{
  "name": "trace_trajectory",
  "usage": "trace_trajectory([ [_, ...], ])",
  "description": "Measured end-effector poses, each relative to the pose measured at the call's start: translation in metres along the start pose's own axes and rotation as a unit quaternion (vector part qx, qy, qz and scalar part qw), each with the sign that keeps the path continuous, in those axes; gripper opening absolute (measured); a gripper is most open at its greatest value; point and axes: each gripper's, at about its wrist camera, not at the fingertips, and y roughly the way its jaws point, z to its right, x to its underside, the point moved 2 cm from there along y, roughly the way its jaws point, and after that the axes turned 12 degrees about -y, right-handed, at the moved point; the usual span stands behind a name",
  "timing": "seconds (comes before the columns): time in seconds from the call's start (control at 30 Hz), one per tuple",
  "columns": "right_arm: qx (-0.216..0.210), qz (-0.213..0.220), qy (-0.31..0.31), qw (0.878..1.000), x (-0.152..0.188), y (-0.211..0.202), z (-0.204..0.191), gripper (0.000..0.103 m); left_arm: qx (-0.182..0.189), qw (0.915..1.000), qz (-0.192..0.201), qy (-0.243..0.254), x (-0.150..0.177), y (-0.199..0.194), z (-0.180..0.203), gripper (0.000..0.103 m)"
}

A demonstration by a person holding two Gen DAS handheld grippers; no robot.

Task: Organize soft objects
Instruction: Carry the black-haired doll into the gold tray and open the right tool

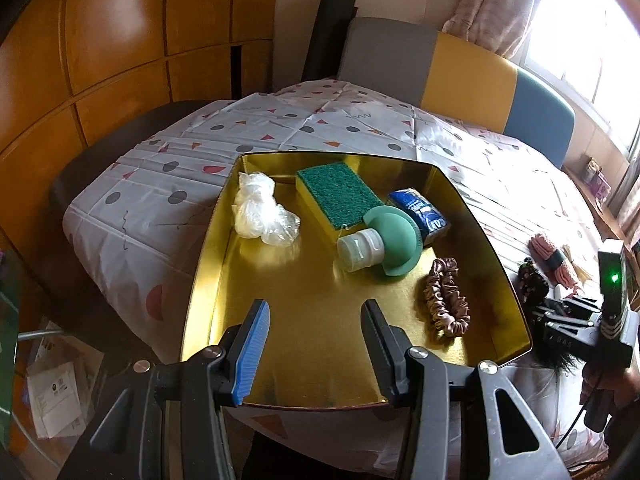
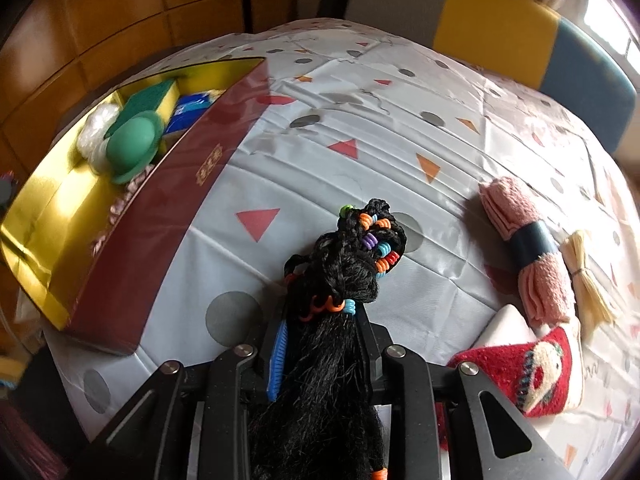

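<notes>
A gold-lined tin box point(image 1: 320, 320) with red outer walls point(image 2: 160, 216) sits on the patterned bedspread. In it lie a crumpled clear plastic bag point(image 1: 262, 210), a green-and-yellow sponge point(image 1: 340, 196), a green silicone cap with a white bottle point(image 1: 384, 246), a blue packet point(image 1: 422, 210) and a pink scrunchie point(image 1: 444, 300). My left gripper point(image 1: 316, 320) is open and empty over the box's near end. My right gripper point(image 2: 320, 332) is shut on a black braided hairpiece with coloured bands point(image 2: 352, 264), to the right of the box just above the spread.
A rolled pink cloth with a dark band point(image 2: 528, 248), a cream tassel bundle point(image 2: 588, 276), and a red felt item on a white piece point(image 2: 524, 368) lie right of the hairpiece. A grey, yellow and blue headboard point(image 1: 460, 68) stands behind. Wooden cabinets point(image 1: 100, 40) are at left.
</notes>
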Motion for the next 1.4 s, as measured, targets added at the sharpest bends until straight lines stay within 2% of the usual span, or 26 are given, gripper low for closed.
trace_trajectory([
  [0.07,0.007,0.016,0.019,1.0,-0.006,-0.011,0.005,0.028,-0.001,1.0,0.003,-0.002,0.0,-0.001,-0.004,0.048],
  [0.2,-0.015,0.057,0.045,0.997,-0.026,-0.04,0.008,0.028,0.0,0.9999,0.005,-0.013,-0.002,-0.001,-0.015,0.048],
  [0.33,-0.036,0.086,0.013,0.996,-0.054,-0.062,-0.018,0.028,-0.001,0.9998,0.006,-0.021,-0.002,0.0,-0.022,0.048],
  [0.5,-0.09,0.11,-0.03,0.989,-0.092,-0.074,-0.066,0.028,-0.005,0.9995,0.006,-0.029,-0.001,0.001,-0.03,0.048],
  [0.67,-0.153,0.088,-0.074,0.982,-0.123,-0.056,-0.123,0.028,-0.01,0.999,0.006,-0.042,-0.001,0.001,-0.042,0.048],
  [0.83,-0.182,0.06,-0.114,0.975,-0.151,-0.028,-0.177,0.028,-0.018,0.9979,0.009,-0.061,-0.004,0.001,-0.058,0.048],
  [0.97,-0.181,0.041,-0.11,0.976,-0.172,-0.003,-0.199,0.029,-0.026,0.9967,0.01,-0.077,-0.005,0.002,-0.072,0.048],
  [1.13,-0.173,0.024,-0.083,0.981,-0.187,0.027,-0.204,0.033,-0.029,0.996,0.005,-0.084,-0.004,0.005,-0.079,0.048],
  [1.23,-0.183,0.034,-0.062,0.981,-0.189,0.028,-0.197,0.043,-0.028,0.9964,0.006,-0.08,-0.005,0.004,-0.077,0.048],
  [1.27,-0.191,0.042,-0.053,0.979,-0.188,0.025,-0.193,0.056,-0.028,0.9964,0.007,-0.08,-0.005,0.004,-0.076,0.048],
  [1.3,-0.194,0.049,-0.047,0.979,-0.186,0.021,-0.19,0.064,-0.028,0.9964,0.008,-0.08,-0.005,0.004,-0.075,0.048],
  [1.4,-0.194,0.075,-0.033,0.977,-0.181,0.003,-0.177,0.064,-0.026,0.9968,0.006,-0.075,-0.005,0.004,-0.071,0.048],
])
